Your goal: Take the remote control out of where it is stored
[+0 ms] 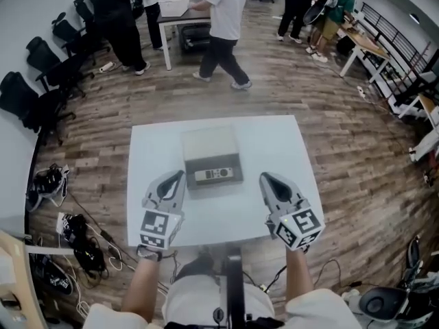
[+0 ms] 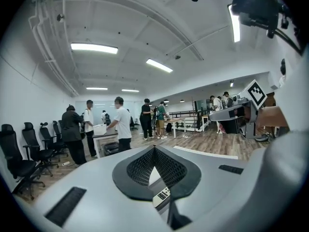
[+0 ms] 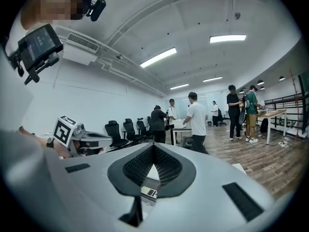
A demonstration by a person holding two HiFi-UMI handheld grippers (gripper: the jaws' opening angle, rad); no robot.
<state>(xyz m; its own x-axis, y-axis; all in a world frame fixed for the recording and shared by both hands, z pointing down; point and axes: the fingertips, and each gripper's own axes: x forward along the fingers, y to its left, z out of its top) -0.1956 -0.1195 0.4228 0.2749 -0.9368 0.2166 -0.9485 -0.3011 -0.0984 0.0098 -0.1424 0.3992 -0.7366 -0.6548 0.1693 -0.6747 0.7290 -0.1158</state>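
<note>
Nearest to the camera are the person's left forearm [image 1: 143, 283] and right forearm [image 1: 296, 279], each one carrying a gripper over the near edge of the white table [image 1: 288, 149]. The grey storage box [image 1: 209, 142] stands in the middle of this table, and all places below are given from it. The left gripper [image 1: 180, 176] is just beside the box's near left corner, and the right gripper [image 1: 265, 178] is near its near right corner but apart from it. Both point away from the person with the tips leaning a little toward the box. In the left gripper view and the right gripper view the two pads meet at the tip, so both grippers are clenched with nothing between them, and neither touches the box. The remote control [image 1: 214, 175] lies flat in the lower, near part of the box, which is open from above. Its long axis runs left to right, along the box's front edge and across the direction of the grippers. A dark round part sits toward its right end. One end of the remote also shows through the small gap under the pads in the left gripper view [image 2: 161, 195] and in the right gripper view [image 3: 148, 192].
</note>
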